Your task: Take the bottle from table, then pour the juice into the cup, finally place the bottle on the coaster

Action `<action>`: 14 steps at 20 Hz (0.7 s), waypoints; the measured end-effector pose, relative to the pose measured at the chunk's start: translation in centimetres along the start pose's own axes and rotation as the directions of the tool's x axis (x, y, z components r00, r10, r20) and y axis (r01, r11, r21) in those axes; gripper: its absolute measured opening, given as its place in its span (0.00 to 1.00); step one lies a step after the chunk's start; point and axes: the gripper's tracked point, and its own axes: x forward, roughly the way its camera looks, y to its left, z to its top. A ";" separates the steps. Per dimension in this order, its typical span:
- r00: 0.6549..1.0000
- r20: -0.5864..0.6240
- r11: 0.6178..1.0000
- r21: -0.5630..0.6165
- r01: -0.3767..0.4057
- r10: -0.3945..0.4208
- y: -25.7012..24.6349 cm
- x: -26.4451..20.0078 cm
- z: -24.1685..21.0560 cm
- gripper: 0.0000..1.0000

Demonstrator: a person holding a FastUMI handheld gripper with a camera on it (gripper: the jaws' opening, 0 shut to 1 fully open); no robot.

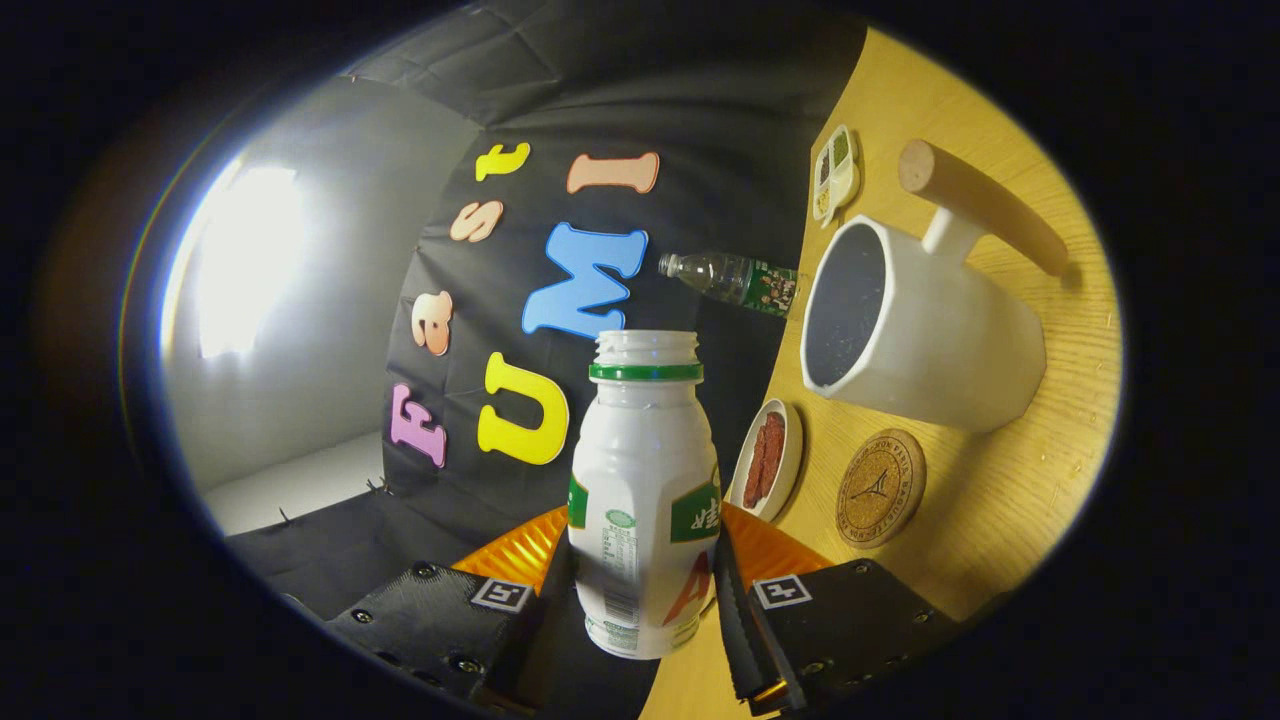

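Wooden table tilted, my tongs clamp the juice bottle; I should tip slowly toward the two-o'clock cup.

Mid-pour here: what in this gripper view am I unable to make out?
- Juice level in the bottle: its white wall is opaque.
- Whether anything sits in the cup: the inside is dark.
- Food in the divided tray beyond the cup: too small.
- Bottle base: partly cut off between the fingers of the gripper, which grip its sides.

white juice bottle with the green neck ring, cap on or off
Off: the white plastic juice bottle, gripped between the gripper fingers, shows bare neck threads and an open mouth above its green ring.
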 end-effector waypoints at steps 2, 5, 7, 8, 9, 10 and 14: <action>1.000 0.004 1.000 0.022 0.001 -0.001 -0.1 -0.1 0.1 0.65; 1.000 0.016 0.998 0.063 -0.010 0.009 0.1 0.1 0.2 0.65; 1.000 0.025 0.996 0.085 -0.019 0.016 0.2 0.1 0.3 0.65; 0.999 0.029 0.995 0.094 -0.021 0.018 0.2 0.3 0.4 0.65; 0.999 0.031 0.994 0.102 -0.024 0.021 0.3 0.2 0.4 0.65; 0.999 0.032 0.994 0.109 -0.025 0.022 0.3 0.2 0.5 0.65; 0.999 0.044 0.990 0.140 -0.033 0.027 0.8 0.8 1.0 0.65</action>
